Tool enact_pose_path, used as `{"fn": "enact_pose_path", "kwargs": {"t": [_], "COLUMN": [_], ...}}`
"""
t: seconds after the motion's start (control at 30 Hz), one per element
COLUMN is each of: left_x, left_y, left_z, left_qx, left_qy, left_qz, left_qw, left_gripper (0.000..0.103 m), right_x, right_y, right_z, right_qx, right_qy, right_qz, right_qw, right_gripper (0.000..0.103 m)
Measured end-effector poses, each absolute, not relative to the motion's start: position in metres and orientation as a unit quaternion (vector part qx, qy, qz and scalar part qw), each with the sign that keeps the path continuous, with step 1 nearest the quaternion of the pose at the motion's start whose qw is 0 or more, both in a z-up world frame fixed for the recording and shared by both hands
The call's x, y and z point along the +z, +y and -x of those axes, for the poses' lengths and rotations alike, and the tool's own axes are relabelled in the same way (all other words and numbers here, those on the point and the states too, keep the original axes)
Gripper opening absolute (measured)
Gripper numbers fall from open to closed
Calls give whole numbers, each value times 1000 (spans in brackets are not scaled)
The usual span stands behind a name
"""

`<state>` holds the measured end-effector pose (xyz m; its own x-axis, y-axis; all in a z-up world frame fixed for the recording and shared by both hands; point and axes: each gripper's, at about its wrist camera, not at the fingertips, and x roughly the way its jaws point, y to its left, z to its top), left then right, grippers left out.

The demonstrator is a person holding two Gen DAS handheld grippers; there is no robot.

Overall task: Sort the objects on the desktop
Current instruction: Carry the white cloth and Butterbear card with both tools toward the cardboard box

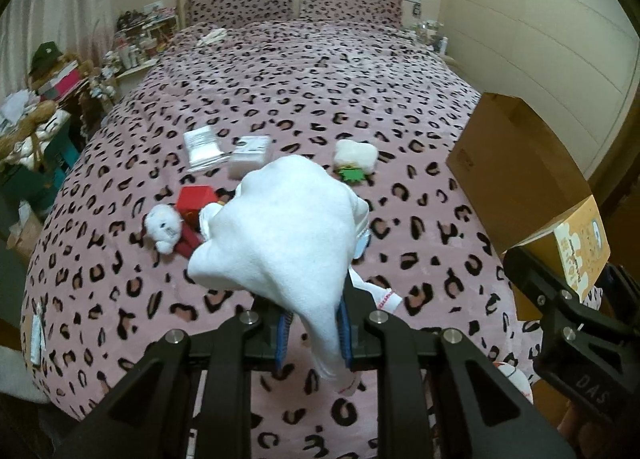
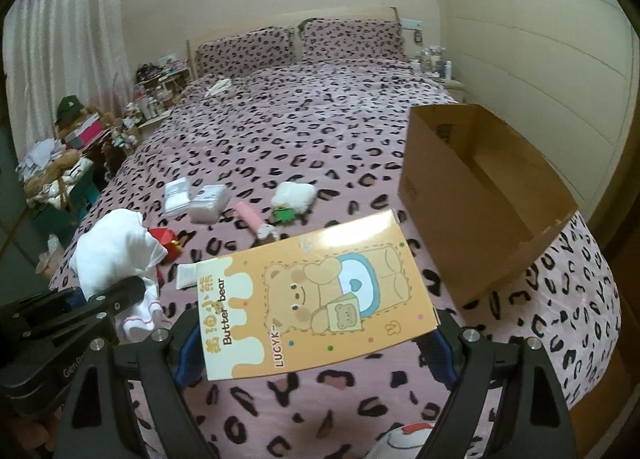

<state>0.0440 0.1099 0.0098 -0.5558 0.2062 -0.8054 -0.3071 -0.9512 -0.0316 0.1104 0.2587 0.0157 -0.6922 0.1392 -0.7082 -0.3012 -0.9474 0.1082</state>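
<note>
My left gripper (image 1: 314, 329) is shut on a white sock (image 1: 280, 227) and holds it above the pink leopard-print bed; the sock also shows in the right wrist view (image 2: 116, 255). My right gripper (image 2: 316, 343) is shut on an orange Butter bear notebook (image 2: 316, 295) held flat above the bed, left of the open cardboard box (image 2: 480, 199). The notebook's edge also shows in the left wrist view (image 1: 580, 247), in front of the box (image 1: 516, 171).
On the bed lie a white plush toy (image 1: 162, 225), a red box (image 1: 194, 199), two white packets (image 1: 202, 147), a white-and-green plush (image 1: 354, 159), a pink tube (image 2: 250, 219) and a white tube (image 2: 188, 277). Cluttered shelves (image 1: 48, 99) stand left of the bed.
</note>
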Motion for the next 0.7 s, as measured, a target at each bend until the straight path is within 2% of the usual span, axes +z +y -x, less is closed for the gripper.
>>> {"fn": "enact_pose_path", "kwargs": {"t": [0.7], "left_x": [0], "left_y": [190], "left_z": [-41], "left_qx": [861], "left_qy": [87], "left_qz": [445], "left_qw": [229], "left_gripper": [20], "right_x": [13], "right_y": [317], "right_z": [-135], "right_qx": [904], "right_qy": [119], "right_qz": [368], "right_qw": [184], "right_gripper": [88]}}
